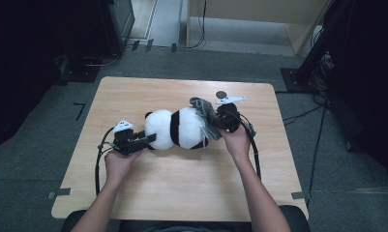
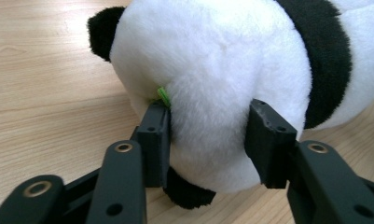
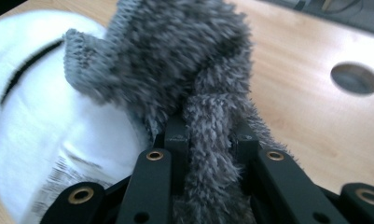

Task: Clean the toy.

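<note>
A black-and-white panda plush (image 1: 177, 128) lies on its side at the middle of the wooden table (image 1: 182, 188). My left gripper (image 1: 150, 139) reaches in from the left. In the left gripper view its jaws (image 2: 208, 126) press into a white rounded bulge of the plush (image 2: 212, 60), beside a small green tag (image 2: 163, 95). At the plush's right end, my right gripper (image 1: 215, 123) is shut on a grey fuzzy knitted cloth (image 1: 203, 108). In the right gripper view the cloth (image 3: 175, 60) rises from between the jaws (image 3: 210, 133) and drapes over the white plush (image 3: 45, 121).
A round hole (image 1: 221, 94) pierces the table behind the right gripper, also seen as a hole (image 3: 355, 78) in the right gripper view. A printed label (image 3: 54, 182) hangs on the plush. Dark stands and cables (image 1: 322, 67) ring the table on the grey floor.
</note>
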Motion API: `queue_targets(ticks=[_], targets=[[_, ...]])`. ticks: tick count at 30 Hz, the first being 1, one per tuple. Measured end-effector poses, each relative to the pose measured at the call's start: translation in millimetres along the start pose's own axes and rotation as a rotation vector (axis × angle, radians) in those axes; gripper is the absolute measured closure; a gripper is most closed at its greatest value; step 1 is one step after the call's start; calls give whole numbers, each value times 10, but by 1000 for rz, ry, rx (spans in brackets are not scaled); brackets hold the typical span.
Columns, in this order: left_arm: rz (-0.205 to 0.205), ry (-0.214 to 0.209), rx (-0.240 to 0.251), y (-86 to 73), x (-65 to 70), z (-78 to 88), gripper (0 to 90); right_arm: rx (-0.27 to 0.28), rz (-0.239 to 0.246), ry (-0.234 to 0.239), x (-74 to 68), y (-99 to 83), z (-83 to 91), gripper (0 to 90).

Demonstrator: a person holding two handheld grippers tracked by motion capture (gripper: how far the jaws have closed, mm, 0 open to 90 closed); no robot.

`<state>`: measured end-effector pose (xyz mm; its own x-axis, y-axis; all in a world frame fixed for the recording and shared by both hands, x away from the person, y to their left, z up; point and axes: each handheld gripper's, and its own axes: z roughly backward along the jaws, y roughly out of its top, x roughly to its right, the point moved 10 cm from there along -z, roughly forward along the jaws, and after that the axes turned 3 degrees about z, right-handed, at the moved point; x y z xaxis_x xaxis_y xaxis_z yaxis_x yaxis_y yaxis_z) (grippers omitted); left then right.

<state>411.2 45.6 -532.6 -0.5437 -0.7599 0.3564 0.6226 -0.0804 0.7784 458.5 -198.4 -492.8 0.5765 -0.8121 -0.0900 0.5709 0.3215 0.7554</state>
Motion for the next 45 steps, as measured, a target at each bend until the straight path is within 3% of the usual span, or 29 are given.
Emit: queue_targets(ticks=[2,4,6,7,10,15,17,21,24,26,28,31,32,33,34,35,36,38,39,43,45], targets=[[2,-19,6,-1,-4,-8,482,1,-19,7,18,-46,-27,755],[-14,-36,10,-4,-6,-21,378,2,-33,11,29,-65,-47,756],[-36,-54,14,-11,10,-36,350,-7,-28,1,44,-91,-74,756],[-66,-60,1,-46,28,-69,277,-26,-22,-12,56,-136,-106,757],[-87,-59,-4,-67,39,-98,249,-31,-29,-10,55,-175,-135,757],[-83,-92,-15,-124,54,-179,190,-42,-42,-12,61,-216,-187,757],[-107,-74,-19,-147,57,-214,160,-53,-38,-11,56,-234,-209,758],[-129,-55,-9,-153,55,-250,155,-62,-45,-17,64,-254,-228,757],[-143,-29,-12,-155,44,-240,220,-75,-40,-13,76,-276,-239,757],[-167,-5,-26,-164,35,-223,329,-57,-50,-15,95,-235,-185,756],[-181,9,-29,-160,40,-211,358,-35,-51,-20,108,-172,-92,757],[-163,4,-17,-123,51,-182,425,18,-27,-32,97,-16,154,758],[-163,4,-17,-123,51,-182,432,18,-27,-32,97,-16,154,758],[-154,4,-14,-107,58,-166,438,54,-11,-21,38,88,283,758],[-154,4,-14,-107,58,-166,442,54,-11,-21,38,88,283,758],[-150,6,-11,-90,61,-147,444,83,15,-5,-68,195,384,758],[-150,6,-11,-90,61,-147,446,83,15,-5,-68,195,384,758],[-146,6,-6,-74,70,-124,449,95,47,14,-209,286,433,758],[-143,5,-2,-62,81,-102,456,96,88,26,-355,360,436,757],[-134,2,-2,-52,101,-79,465,99,131,61,-578,458,405,757],[-118,1,3,-35,119,-70,467,89,159,111,-815,545,362,757]])
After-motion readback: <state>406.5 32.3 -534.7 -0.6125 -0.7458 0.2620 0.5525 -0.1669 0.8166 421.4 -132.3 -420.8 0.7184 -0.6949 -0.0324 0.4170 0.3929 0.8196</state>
